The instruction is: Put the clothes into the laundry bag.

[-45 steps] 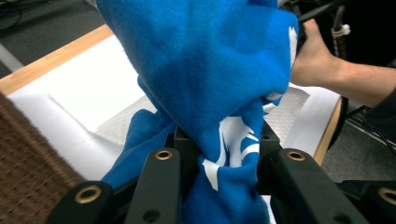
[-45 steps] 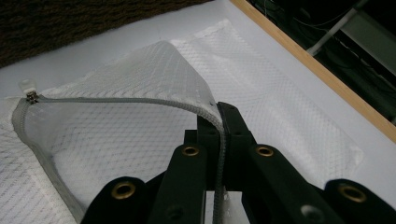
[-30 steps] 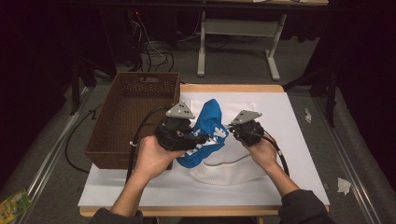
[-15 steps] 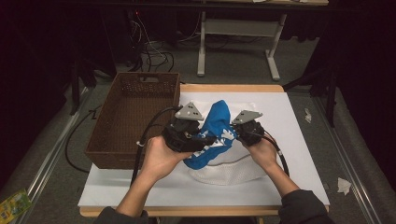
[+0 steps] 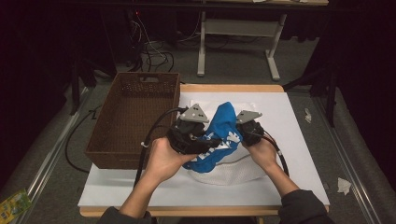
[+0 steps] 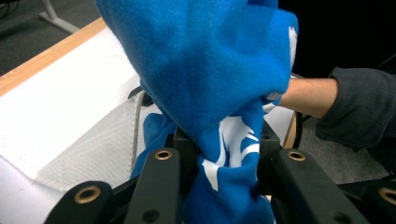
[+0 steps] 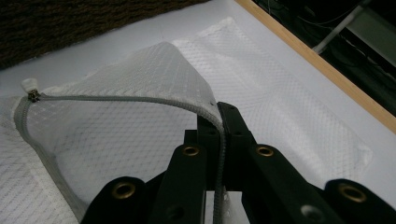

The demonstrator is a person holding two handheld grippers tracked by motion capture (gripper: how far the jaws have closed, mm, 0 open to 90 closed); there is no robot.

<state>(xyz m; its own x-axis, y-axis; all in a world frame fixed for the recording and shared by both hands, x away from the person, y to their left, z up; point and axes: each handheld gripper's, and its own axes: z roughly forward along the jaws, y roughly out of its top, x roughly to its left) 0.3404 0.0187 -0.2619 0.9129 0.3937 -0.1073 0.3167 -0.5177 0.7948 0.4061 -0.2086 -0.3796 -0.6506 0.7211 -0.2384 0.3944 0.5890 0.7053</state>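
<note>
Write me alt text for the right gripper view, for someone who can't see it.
The right tool is shut on the zipper edge of a white mesh laundry bag, lifting that edge off the white table cover. The grey zipper curves left to its pull. A brown wicker basket sits at the top left.

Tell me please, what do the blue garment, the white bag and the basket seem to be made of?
Blue garment: soft matte knit, probably cotton, fine ribbed weave.
White bag: thin see-through mesh, likely synthetic, with zipper.
Basket: brown woven wicker or plastic imitation.
</note>
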